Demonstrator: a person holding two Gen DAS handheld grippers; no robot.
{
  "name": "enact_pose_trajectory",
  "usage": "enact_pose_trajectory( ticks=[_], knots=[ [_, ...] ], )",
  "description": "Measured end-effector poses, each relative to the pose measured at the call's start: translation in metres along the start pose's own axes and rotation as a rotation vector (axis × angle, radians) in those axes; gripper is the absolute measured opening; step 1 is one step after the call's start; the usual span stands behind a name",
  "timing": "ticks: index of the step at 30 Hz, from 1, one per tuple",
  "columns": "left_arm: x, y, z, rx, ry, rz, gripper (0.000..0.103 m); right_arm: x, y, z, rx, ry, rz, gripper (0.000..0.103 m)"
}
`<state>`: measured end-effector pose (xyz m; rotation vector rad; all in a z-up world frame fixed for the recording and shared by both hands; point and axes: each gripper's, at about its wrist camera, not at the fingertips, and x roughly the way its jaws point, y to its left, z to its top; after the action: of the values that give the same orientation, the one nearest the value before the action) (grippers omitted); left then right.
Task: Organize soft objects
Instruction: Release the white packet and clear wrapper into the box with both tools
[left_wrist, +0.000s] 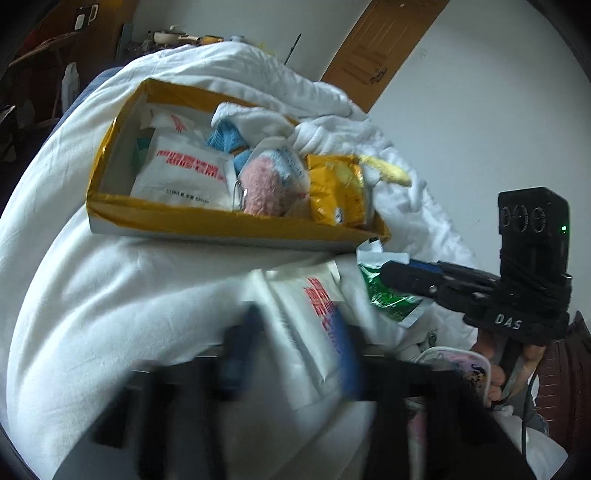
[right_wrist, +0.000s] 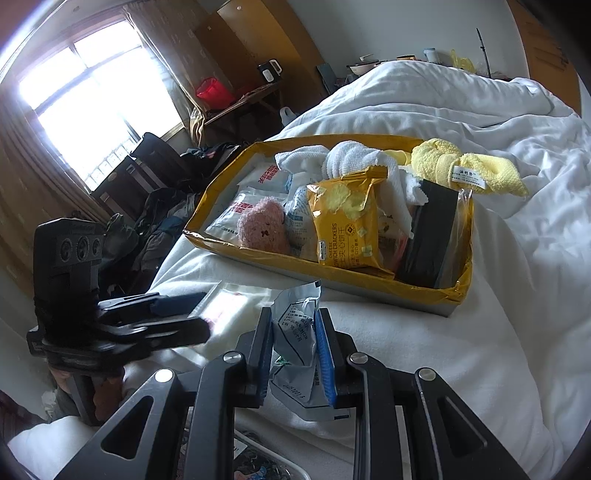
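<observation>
The yellow box (right_wrist: 466, 273) is mostly filled; my right gripper (right_wrist: 293, 354) pinches a green-white packet (right_wrist: 295, 332), my left gripper (left_wrist: 295, 354) a white pouch (left_wrist: 303, 317).

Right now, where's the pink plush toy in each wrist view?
Left wrist: pink plush toy sits mid-frame, in the yellow-lined box, against its near wall.
Right wrist: pink plush toy sits left of centre, at the box's near-left corner.
Shared landmark: the yellow cracker packet, directly right of the toy in both.
</observation>
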<state>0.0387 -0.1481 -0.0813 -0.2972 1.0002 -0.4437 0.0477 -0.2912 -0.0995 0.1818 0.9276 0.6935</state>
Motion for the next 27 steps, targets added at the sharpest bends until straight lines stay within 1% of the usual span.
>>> enact_pose_trajectory(
  ticks=[1,2,4,6,10,13,14,16,17,19,21,23,27],
  knots=[
    [-0.002,0.002,-0.001,-0.007,-0.001,-0.014,0.020,0.000,0.000,0.000,0.000,0.001,0.001,0.024],
    [-0.004,0.004,-0.001,-0.013,-0.003,-0.030,0.016,0.000,0.000,0.000,0.000,0.001,0.002,0.024],
    [-0.011,0.007,-0.002,-0.020,-0.012,-0.064,0.011,0.000,0.001,-0.001,-0.002,-0.001,0.002,0.024],
    [-0.021,0.008,-0.002,-0.013,-0.028,-0.080,0.009,-0.002,0.002,-0.001,-0.007,-0.005,0.003,0.024],
    [-0.045,0.012,0.007,-0.033,-0.095,-0.122,0.008,-0.011,0.008,0.002,-0.024,-0.026,0.008,0.024],
    [-0.069,0.016,0.021,-0.046,-0.178,-0.121,0.008,-0.023,0.015,0.011,-0.047,-0.054,-0.006,0.024],
    [-0.074,0.017,0.028,-0.050,-0.198,-0.109,0.008,-0.027,0.017,0.016,-0.051,-0.066,-0.010,0.024],
    [-0.080,0.022,0.043,-0.063,-0.247,-0.054,0.008,-0.035,0.025,0.031,-0.074,-0.100,-0.022,0.024],
    [-0.081,0.023,0.049,-0.065,-0.263,-0.024,0.008,-0.038,0.032,0.040,-0.101,-0.131,-0.055,0.024],
    [-0.076,0.027,0.065,-0.072,-0.274,0.027,0.008,-0.036,0.039,0.054,-0.113,-0.157,-0.076,0.024],
    [-0.069,0.028,0.081,-0.050,-0.292,0.094,0.008,-0.024,0.047,0.069,-0.132,-0.165,-0.109,0.024],
    [-0.064,0.032,0.090,-0.048,-0.299,0.110,0.008,-0.009,0.056,0.080,-0.171,-0.173,-0.175,0.024],
    [-0.056,0.041,0.098,-0.036,-0.325,0.168,0.008,0.020,0.055,0.096,-0.175,-0.138,-0.210,0.024]
  ],
)
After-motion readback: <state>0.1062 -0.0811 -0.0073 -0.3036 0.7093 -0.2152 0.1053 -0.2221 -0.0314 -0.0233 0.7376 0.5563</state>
